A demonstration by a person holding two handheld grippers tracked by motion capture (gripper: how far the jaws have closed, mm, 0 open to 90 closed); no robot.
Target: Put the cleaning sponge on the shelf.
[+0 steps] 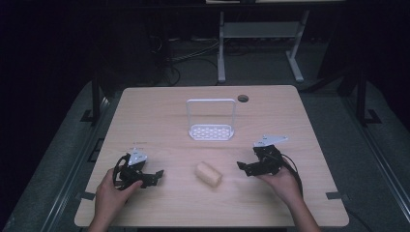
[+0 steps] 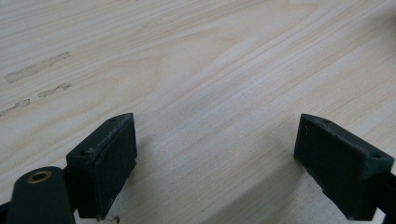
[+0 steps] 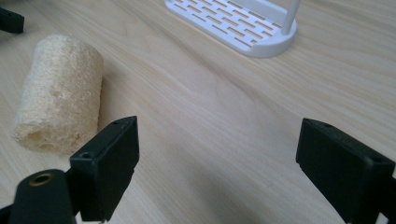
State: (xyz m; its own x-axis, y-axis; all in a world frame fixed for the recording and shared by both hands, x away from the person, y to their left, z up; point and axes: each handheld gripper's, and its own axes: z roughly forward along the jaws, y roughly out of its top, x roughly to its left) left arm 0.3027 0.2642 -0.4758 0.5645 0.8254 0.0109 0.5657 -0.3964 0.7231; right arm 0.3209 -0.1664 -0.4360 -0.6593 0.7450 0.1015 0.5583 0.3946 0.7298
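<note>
Plainly, the loofah (image 1: pixel 209 174), a pale rough cylinder, lay on its side on the table (image 1: pixel 145 111), near the front edge and about midway along it, between the two grippers and touching neither. The left gripper (image 1: pixel 153 177) sat near the front left corner, held in a hand (image 1: pixel 110 197) that came in over the front edge; its jaws stood wide apart with nothing between them, and in its own view only bare wood grain and a few pale smears lay beyond the left gripper (image 2: pixel 215 154). The right gripper (image 1: pixel 241 166) rested nearer the front right corner, in the other hand (image 1: pixel 282 182), its tips turned toward the loofah. Its jaws were likewise wide apart and empty. From the right gripper (image 3: pixel 217 158) view the loofah (image 3: pixel 60 109) lay just beyond and outside one jaw, its far end cut off by that jaw's pad. The rack (image 1: pixel 211 121), a white slotted base with a tall wire loop, stood toward the middle of the table, well back from the loofah; in the right gripper view the rack (image 3: pixel 238 28) was cropped by the top edge, so its loop was mostly unseen. The surroundings past the back edge were too dark to make out well.
</note>
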